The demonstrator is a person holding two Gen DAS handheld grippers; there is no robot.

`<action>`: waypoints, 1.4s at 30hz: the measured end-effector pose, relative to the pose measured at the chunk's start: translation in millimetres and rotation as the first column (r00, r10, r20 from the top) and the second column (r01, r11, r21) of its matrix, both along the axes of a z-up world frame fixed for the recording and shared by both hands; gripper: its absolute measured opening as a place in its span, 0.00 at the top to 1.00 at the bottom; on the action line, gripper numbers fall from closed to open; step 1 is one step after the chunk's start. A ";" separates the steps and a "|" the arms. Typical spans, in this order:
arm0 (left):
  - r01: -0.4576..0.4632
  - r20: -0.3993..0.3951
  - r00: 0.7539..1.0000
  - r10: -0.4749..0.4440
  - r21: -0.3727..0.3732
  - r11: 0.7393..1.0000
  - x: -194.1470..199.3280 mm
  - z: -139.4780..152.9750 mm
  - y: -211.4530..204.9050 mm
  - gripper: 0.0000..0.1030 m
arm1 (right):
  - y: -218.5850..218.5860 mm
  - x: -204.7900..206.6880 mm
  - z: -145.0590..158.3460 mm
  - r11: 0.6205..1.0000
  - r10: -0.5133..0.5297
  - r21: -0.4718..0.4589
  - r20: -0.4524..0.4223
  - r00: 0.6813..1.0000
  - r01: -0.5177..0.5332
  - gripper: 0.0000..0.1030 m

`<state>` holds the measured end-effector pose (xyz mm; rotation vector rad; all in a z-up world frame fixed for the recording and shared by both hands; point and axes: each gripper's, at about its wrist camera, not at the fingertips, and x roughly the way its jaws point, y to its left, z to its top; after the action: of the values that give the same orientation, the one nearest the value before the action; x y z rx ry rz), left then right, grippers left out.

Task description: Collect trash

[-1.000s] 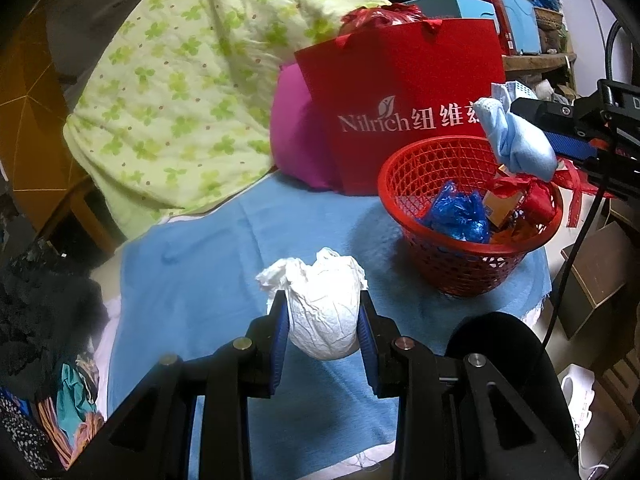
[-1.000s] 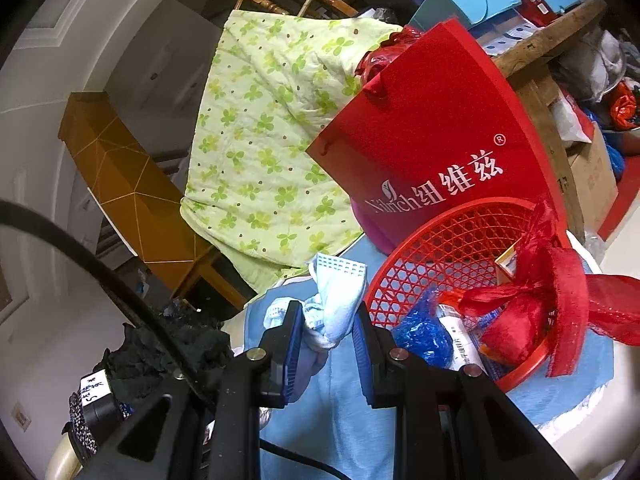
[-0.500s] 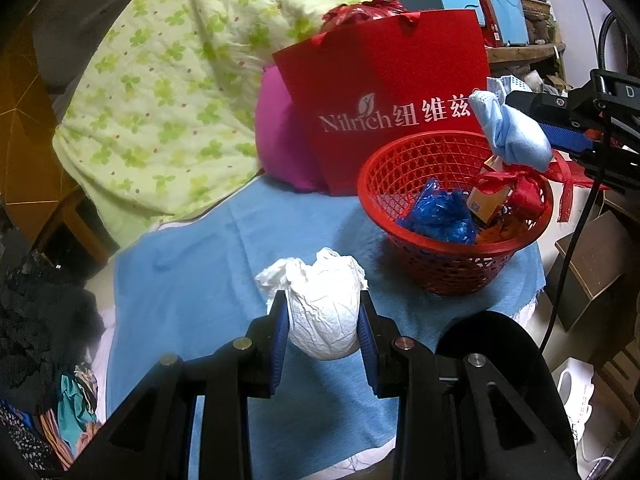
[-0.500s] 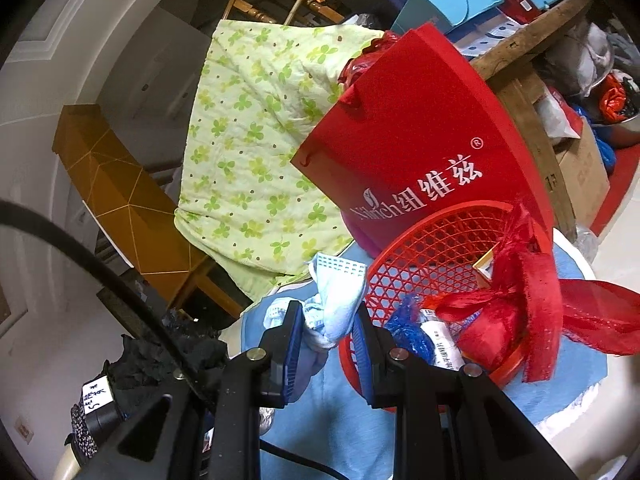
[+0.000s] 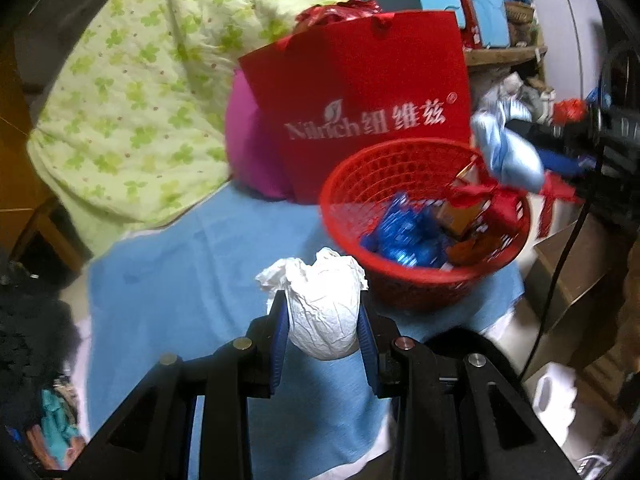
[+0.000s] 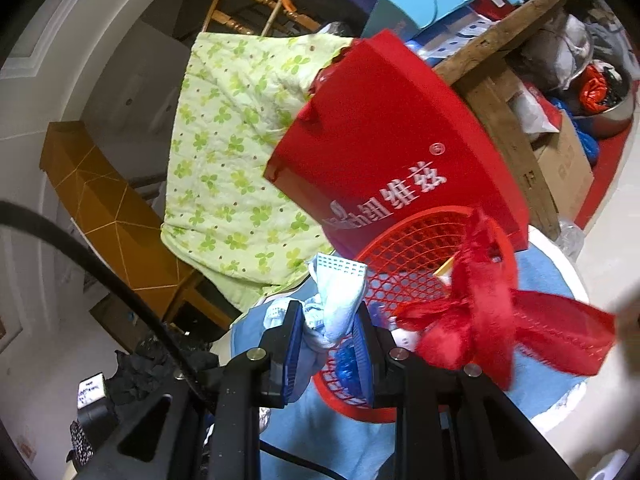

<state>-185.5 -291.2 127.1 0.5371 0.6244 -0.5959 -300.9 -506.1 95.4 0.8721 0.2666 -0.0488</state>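
My left gripper clenches a white paper wad at lower centre, its long axis upright, ragged end up; its base hides the blue cloth. Right of it, the red basket is blurred. My right gripper pinches a blue mask, upright, before the basket's rim.
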 end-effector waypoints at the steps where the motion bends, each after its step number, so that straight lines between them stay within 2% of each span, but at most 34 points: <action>1: 0.015 -0.017 1.000 -0.015 -0.016 1.000 3.2 2.1 -4.0 0.67 | -3.6 -1.7 -2.0 1.000 -0.011 0.005 -0.003 1.000 0.011 0.74; 7: 0.106 -0.126 0.985 -0.117 -0.090 0.990 25.3 3.0 -34.0 0.66 | -24.7 -7.0 -15.8 0.998 -0.059 0.036 -0.032 0.998 0.060 0.74; 12: 0.142 -0.163 0.973 -0.164 -0.138 0.980 43.2 -0.6 -58.1 0.64 | -32.2 -4.6 -27.4 0.996 -0.063 0.052 -0.065 0.996 0.067 0.72; 17: 0.138 -0.187 0.968 -0.170 -0.172 0.975 73.7 -5.0 -78.9 0.62 | -28.4 3.4 -31.9 0.997 -0.049 0.049 -0.087 0.995 0.053 0.72; 20: 0.147 -0.194 0.964 -0.181 -0.176 0.973 86.8 -6.6 -85.7 0.56 | -23.2 15.2 -32.3 0.999 -0.025 0.043 -0.100 0.995 0.030 0.72; 22: 0.150 -0.181 0.966 -0.185 -0.189 0.971 90.1 -5.2 -85.1 0.42 | -20.6 20.9 -32.6 0.999 -0.019 0.046 -0.108 0.994 0.024 0.70; 23: 0.149 -0.170 0.968 -0.184 -0.200 0.968 90.8 -3.9 -83.0 0.34 | -19.9 24.0 -33.3 0.998 -0.013 0.053 -0.113 0.994 0.019 0.69; 25: 0.150 -0.155 0.971 -0.185 -0.215 0.965 91.4 -2.2 -78.2 0.34 | -17.7 27.2 -34.3 0.998 -0.004 0.060 -0.115 0.993 0.010 0.61; 26: 0.149 -0.154 0.971 -0.184 -0.215 0.965 90.9 -2.2 -75.4 0.34 | -16.8 27.5 -34.6 0.998 -0.007 0.058 -0.118 0.993 0.014 0.46; 27: 0.144 -0.153 0.972 -0.178 -0.212 0.967 90.8 -2.7 -73.2 0.33 | -15.7 26.9 -34.3 0.998 -0.014 0.055 -0.117 0.993 0.020 0.35; 31: 0.121 -0.118 0.982 -0.147 -0.201 0.972 82.5 -1.1 -57.6 0.32 | -9.9 24.6 -26.9 0.999 -0.034 0.007 -0.110 0.993 0.035 0.35; 34: 0.080 -0.080 0.992 -0.097 -0.197 0.977 76.7 7.2 -41.0 0.26 | -3.5 23.9 -16.6 0.999 -0.044 -0.037 -0.115 0.992 0.040 0.35; 42: -0.062 -0.011 0.998 0.061 -0.179 0.982 65.4 30.9 10.0 0.25 | 34.7 28.7 20.3 0.973 -0.078 -0.227 -0.166 0.983 0.039 0.35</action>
<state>-120.1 -281.3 158.0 0.3457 0.5835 -0.5887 -272.2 -471.4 115.8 0.6520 0.3915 -0.2076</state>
